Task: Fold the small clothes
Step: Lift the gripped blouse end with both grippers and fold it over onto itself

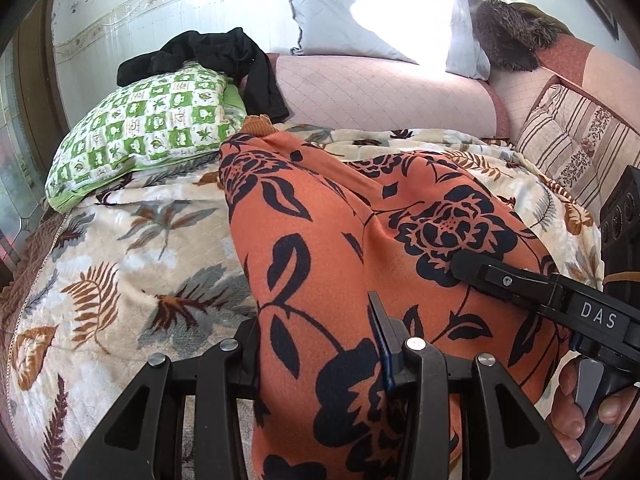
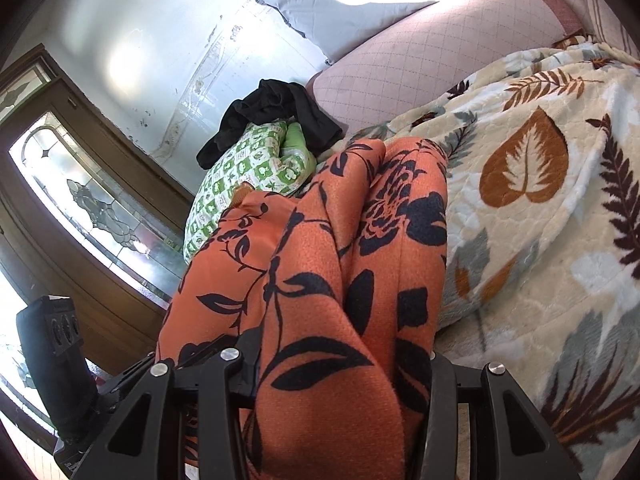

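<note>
An orange garment with a dark flower print [image 1: 320, 220] lies stretched over the leaf-patterned blanket [image 1: 120, 260], and its near end is lifted. My left gripper [image 1: 316, 360] is shut on that near end, with cloth bunched between its fingers. One finger of the right gripper [image 1: 500, 280] rests on the cloth at the right, above a person's hand [image 1: 572, 412]. In the right wrist view the same garment [image 2: 320, 240] runs away from me in folds, and my right gripper [image 2: 340, 368] is shut on it. The garment's far end reaches the green checked pillow [image 2: 236, 184].
A black garment [image 1: 224, 52] is draped over the green checked pillow [image 1: 148, 128]. Behind stand a pink quilted sofa back [image 1: 380, 88], a grey pillow [image 1: 332, 12] and a striped cushion [image 1: 572, 148]. A wooden door with patterned glass [image 2: 80, 200] is at the left.
</note>
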Motion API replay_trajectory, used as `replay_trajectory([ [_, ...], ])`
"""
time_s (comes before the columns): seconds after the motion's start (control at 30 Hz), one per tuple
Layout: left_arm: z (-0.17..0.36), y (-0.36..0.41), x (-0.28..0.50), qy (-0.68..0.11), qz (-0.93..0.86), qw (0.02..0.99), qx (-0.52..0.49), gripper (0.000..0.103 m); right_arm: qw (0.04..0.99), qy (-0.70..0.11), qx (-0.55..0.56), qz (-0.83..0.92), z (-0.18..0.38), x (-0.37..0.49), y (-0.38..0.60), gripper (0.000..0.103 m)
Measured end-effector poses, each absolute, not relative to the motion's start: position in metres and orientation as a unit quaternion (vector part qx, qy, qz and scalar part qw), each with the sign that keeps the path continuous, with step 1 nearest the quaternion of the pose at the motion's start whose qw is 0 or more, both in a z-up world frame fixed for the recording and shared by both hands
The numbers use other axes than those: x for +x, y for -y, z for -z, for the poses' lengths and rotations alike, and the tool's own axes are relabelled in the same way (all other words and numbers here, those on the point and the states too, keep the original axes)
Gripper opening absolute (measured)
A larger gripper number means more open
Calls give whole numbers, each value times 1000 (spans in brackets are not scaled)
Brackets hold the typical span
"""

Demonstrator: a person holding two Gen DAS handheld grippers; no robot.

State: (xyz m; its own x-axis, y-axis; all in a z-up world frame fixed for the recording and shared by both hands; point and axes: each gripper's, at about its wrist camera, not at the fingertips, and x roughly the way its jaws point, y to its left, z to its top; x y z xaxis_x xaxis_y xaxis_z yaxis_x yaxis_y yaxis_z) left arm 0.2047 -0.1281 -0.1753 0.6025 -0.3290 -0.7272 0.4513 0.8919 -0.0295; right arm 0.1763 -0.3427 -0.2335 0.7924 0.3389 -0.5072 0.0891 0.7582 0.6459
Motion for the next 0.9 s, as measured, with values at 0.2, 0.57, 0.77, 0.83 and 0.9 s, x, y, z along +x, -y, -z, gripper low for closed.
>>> replay_trajectory([
  [0.2,172,124,195,-384,212,895,85,43,882,-312,345,-75,233,170,336,48],
  [0.57,189,110,181,-409,206,885,81,43,873,-329,353,-74,241,154,322,48],
  [0.77,242,99,185,-490,176,850,83,54,833,-417,360,-41,287,160,310,53],
  [0.83,238,94,185,-487,181,852,70,57,821,-433,370,-21,299,157,313,62],
  [0.9,229,92,181,-475,177,859,74,58,828,-430,359,-6,291,153,315,67],
])
